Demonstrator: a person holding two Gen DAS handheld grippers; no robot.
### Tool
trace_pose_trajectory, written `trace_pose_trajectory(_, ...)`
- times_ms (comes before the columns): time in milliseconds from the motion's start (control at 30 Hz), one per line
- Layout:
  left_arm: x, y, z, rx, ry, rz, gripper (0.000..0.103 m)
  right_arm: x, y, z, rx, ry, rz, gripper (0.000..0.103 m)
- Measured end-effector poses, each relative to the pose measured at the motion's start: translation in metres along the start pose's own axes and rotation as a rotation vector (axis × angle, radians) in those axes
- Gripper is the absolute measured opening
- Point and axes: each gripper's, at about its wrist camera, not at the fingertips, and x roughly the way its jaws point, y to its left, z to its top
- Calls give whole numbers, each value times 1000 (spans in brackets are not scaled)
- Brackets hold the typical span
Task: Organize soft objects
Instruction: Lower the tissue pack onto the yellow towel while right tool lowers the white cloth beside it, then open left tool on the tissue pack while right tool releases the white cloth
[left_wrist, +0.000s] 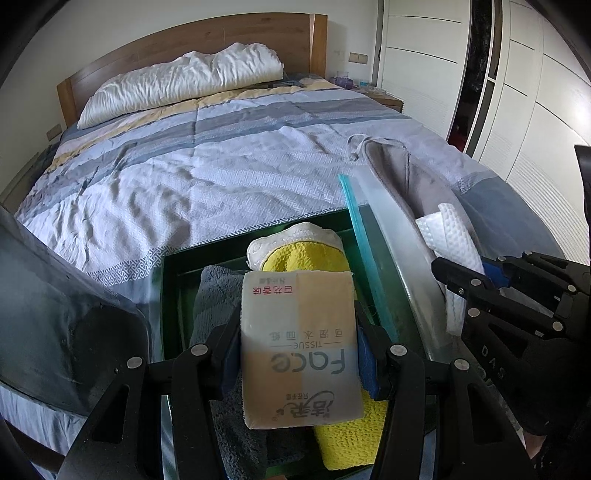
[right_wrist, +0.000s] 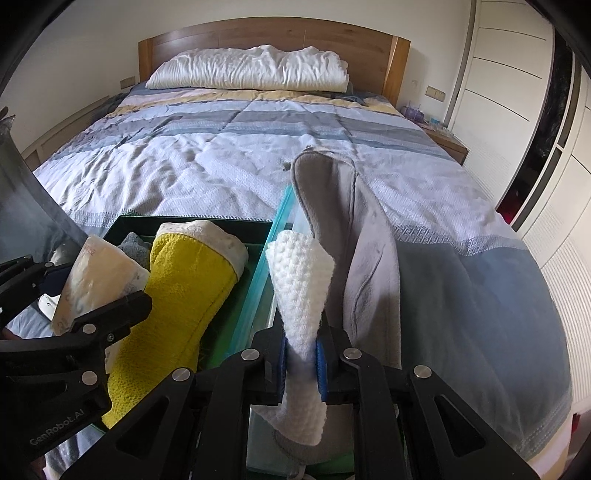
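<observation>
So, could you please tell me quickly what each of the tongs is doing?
Left tongs: closed on the tissue pack.
Right tongs: closed on the white cloth.

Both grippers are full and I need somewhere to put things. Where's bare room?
The bedspread is bare between the pillow and the green tray. The tray is crowded: yellow towel, grey cloth. The grey garment covers the bedspread on the tray's right.

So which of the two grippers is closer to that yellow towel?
Left. The left gripper holds the tissue pack directly over the yellow towel; the right gripper, clamping a white cloth, sits off to its right.
</observation>
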Motion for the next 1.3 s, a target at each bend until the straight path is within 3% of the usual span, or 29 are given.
trace_pose_trajectory(367,6,4,-3,-1,21,-11,47,9,2,2,-10,22,0,15)
trace_pose_trajectory(700,8,5,-3,4,27,-25,48,9,0,3,3,17,5,40)
trace_pose_trajectory(767,8,4,-4,3,29,-29,50,7,0,4,7,9,7,46)
trace_pose_trajectory(867,6,3,-4,8,21,-25,70,2,-1,4,14,-3,12,52)
trace_pose_trajectory(1000,1,3,-3,6,6,-24,71,-2,-3,3,23,-11,10,59)
trace_pose_trajectory(1300,-3,5,0,-6,-5,-22,72,-14,-2,6,26,-39,-18,64)
